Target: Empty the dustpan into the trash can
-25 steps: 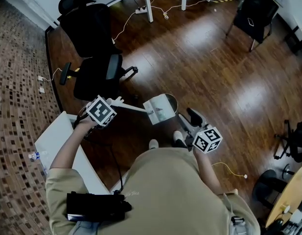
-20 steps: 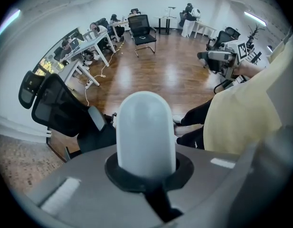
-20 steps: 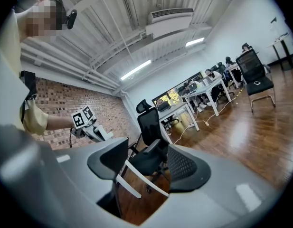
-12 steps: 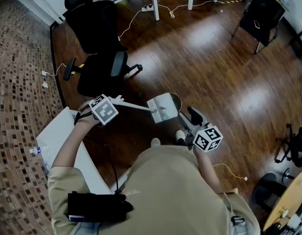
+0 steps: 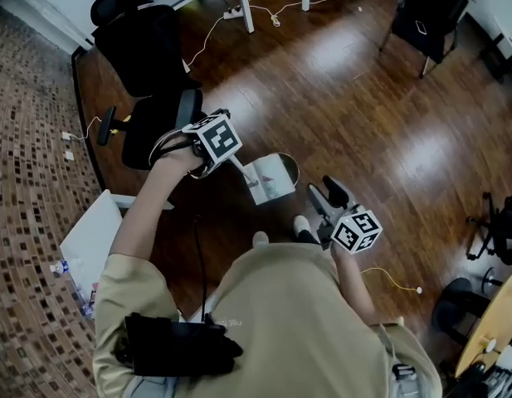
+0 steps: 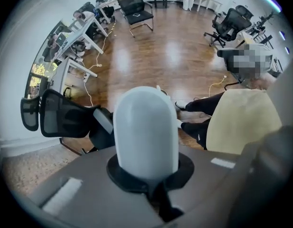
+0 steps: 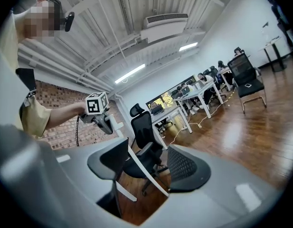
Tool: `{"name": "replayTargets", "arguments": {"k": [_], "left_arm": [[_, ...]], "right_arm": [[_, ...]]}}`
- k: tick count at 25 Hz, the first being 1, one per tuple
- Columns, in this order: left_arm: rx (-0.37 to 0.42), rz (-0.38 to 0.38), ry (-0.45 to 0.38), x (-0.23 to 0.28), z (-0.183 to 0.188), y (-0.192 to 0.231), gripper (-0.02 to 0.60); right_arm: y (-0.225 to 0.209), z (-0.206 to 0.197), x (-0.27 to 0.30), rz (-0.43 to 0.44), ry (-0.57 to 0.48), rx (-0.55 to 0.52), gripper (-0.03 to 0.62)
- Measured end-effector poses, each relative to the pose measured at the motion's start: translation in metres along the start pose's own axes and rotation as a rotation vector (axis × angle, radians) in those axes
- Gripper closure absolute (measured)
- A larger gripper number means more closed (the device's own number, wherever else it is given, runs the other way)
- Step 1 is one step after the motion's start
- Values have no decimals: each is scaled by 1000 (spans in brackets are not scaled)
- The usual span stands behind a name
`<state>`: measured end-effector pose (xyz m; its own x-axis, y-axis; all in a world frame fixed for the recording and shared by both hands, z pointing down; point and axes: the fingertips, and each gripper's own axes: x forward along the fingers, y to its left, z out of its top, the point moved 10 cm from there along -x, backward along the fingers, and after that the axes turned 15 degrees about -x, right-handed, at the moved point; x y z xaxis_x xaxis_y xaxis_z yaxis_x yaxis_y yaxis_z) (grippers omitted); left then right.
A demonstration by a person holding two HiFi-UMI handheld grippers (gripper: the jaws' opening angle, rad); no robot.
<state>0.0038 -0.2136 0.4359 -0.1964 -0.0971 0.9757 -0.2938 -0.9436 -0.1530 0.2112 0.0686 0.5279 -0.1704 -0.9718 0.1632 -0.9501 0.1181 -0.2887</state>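
Observation:
In the head view my left gripper (image 5: 225, 157) is shut on the long white handle (image 5: 241, 171) of the dustpan (image 5: 269, 181). The pan hangs tilted over the round trash can (image 5: 292, 167) on the wooden floor. The left gripper view shows the handle's rounded end (image 6: 146, 129) clamped between the jaws. My right gripper (image 5: 325, 197) hovers just right of the can, jaws apart and empty. In the right gripper view the handle (image 7: 146, 172) slants down behind the two pads, and the left gripper (image 7: 109, 124) is raised at upper left.
A black office chair (image 5: 152, 98) stands just left of the can. A white table (image 5: 90, 239) is at lower left. A thin cable (image 5: 397, 284) lies on the floor to the right. Desks and another chair (image 5: 426, 15) stand farther back.
My left gripper rose and swung right toward the can, so the handle now stands steeper. The pan stays over the can. The right gripper has hardly moved.

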Motion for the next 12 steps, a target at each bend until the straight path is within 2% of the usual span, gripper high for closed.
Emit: {"name": "replayTargets", "arguments": {"k": [4,9,12], "left_arm": [[92,53,24,-16,47,-15,578],[115,54,67,-28,94,-27,578],[102,49,89,-31,124,-25,578]], "right_arm": [[-14,2,-17,-55,-23,12,347],[-25,1,-34,-109,-49,32,347],[-27,-5,-43,-125,-50,46,347]]}}
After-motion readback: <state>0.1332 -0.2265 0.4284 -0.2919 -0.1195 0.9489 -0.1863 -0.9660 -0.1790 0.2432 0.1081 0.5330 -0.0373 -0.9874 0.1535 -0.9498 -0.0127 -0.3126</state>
